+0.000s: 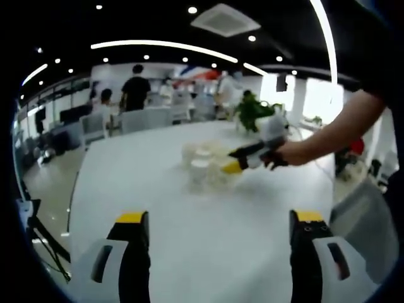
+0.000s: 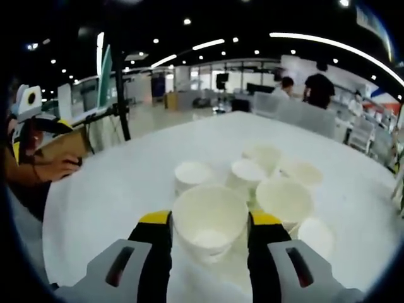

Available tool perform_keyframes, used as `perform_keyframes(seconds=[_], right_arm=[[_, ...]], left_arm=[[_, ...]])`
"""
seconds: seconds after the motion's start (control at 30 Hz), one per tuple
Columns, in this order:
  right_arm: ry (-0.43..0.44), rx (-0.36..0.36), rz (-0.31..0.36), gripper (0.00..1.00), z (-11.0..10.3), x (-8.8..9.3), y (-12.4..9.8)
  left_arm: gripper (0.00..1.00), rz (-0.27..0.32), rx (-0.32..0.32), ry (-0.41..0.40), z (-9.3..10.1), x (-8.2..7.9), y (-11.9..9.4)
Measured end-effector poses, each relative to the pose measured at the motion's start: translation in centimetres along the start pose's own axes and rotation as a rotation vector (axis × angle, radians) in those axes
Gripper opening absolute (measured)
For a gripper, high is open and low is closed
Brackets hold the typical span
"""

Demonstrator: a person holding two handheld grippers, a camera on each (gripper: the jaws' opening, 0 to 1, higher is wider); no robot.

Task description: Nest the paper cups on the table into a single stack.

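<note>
A cup [image 2: 209,228] is held between the right hand-held gripper's [image 2: 209,221] jaws and could be squashed; the left hand-held gripper [image 1: 218,222] is wide open and empty.

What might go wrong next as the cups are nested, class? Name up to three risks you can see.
1. The right gripper has its jaws around a thin paper cup; squeezing hard may crush it.
2. The other cups stand crowded just beyond; moving the held cup could topple them.
3. The left gripper hangs open, away from the cluster, so nothing steadies the stack.
</note>
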State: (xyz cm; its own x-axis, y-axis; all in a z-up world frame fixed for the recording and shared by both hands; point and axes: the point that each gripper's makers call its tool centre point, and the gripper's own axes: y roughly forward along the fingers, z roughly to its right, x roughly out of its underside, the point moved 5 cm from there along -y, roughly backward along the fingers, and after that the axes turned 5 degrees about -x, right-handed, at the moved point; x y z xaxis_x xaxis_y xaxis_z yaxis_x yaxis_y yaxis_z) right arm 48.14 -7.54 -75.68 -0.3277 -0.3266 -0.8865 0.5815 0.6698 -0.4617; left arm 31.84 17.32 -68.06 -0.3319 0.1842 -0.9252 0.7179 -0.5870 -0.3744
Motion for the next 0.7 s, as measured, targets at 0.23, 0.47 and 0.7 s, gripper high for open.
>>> perform_keyframes(seconds=[0.23,0.47,0.7], right_arm=[[0.002,-0.007,0.012,0.44,-0.4,0.0,-0.9],[-0.010,-0.012,0.050,0.43,-0.9,-0.3,-2.3],[-0.028,-0.030,0.069,0.43,-1.4,-0.5,-3.4]], left_arm=[[0.92,0.017,-0.002,0.002,0.1,-0.5,-0.1],[0.92,0.019,0.004,0.014,0.4,-0.7,0.0],[0.93,0.022,0.010,0.019,0.6,-1.1,0.2]])
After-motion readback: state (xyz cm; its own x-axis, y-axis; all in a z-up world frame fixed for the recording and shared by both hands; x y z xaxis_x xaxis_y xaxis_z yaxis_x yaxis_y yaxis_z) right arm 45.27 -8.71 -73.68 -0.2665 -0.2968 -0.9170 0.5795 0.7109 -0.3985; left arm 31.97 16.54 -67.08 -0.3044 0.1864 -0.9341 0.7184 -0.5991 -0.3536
